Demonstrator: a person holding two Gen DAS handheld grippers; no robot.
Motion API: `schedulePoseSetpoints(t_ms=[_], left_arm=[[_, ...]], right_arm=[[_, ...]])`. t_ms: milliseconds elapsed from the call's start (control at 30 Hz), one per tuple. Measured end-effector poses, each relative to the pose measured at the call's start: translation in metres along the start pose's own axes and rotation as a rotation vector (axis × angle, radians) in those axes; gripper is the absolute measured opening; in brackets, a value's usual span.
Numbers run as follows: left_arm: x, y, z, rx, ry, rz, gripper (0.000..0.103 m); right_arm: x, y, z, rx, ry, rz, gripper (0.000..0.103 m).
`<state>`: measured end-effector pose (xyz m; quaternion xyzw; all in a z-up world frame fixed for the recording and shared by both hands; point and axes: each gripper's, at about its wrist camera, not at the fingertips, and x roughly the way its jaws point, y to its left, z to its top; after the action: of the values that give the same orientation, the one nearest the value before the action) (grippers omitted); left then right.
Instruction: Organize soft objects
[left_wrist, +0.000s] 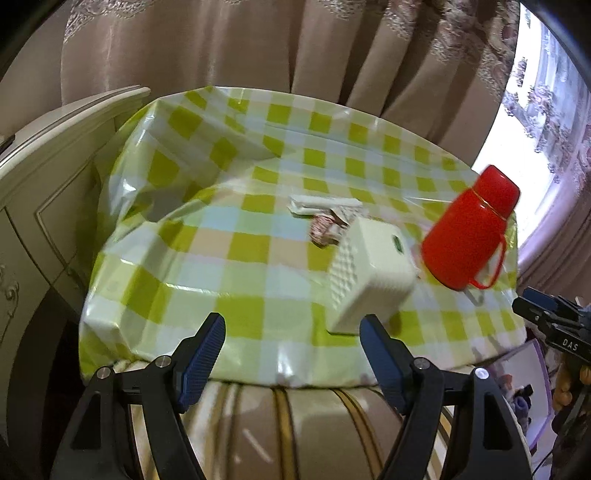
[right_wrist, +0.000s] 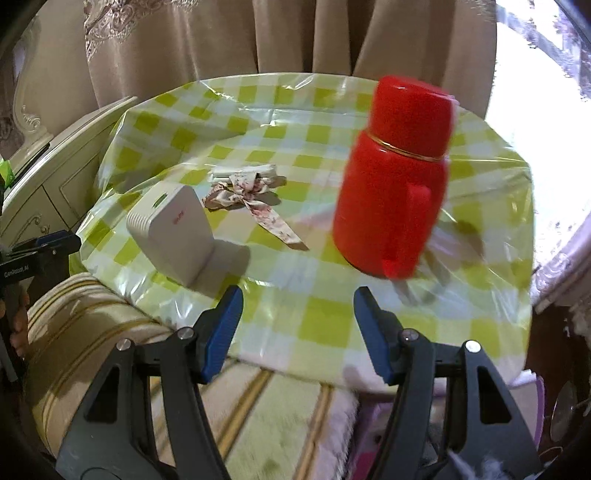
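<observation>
Nearest each lens stand the blue-padded fingers: the left tongs (left_wrist: 291, 345) and the right tongs (right_wrist: 297, 319) both gape wide with nothing between their pads, poised above the near edge of the counter (right_wrist: 317, 328), which wears a glossy green-and-white checked cover. Below them lies a striped cushion (right_wrist: 258, 417). A floral fabric scrunchie with a trailing ribbon (right_wrist: 255, 199) lies mid-counter, touching a folded white cloth (right_wrist: 243, 172) just behind it. A white ribbed box (left_wrist: 369, 273) stands upright just beside the scrunchie, toward the left tongs. A red flask with a handle (right_wrist: 395, 177) stands on the right, well apart from the soft things. Beige curtains (left_wrist: 221, 48) hang behind.
</observation>
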<state>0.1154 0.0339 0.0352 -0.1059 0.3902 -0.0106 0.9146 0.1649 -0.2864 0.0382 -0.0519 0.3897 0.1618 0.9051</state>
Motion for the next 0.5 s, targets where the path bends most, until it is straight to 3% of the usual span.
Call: schedulePoseSetpoints(t_ms=[500], left_arm=[[0.052,0.027,0.082,0.044,-0.014,0.060,0.076]], right_arm=[[0.113,0.039,0.081,-0.059,0.028,0.114,0.066]])
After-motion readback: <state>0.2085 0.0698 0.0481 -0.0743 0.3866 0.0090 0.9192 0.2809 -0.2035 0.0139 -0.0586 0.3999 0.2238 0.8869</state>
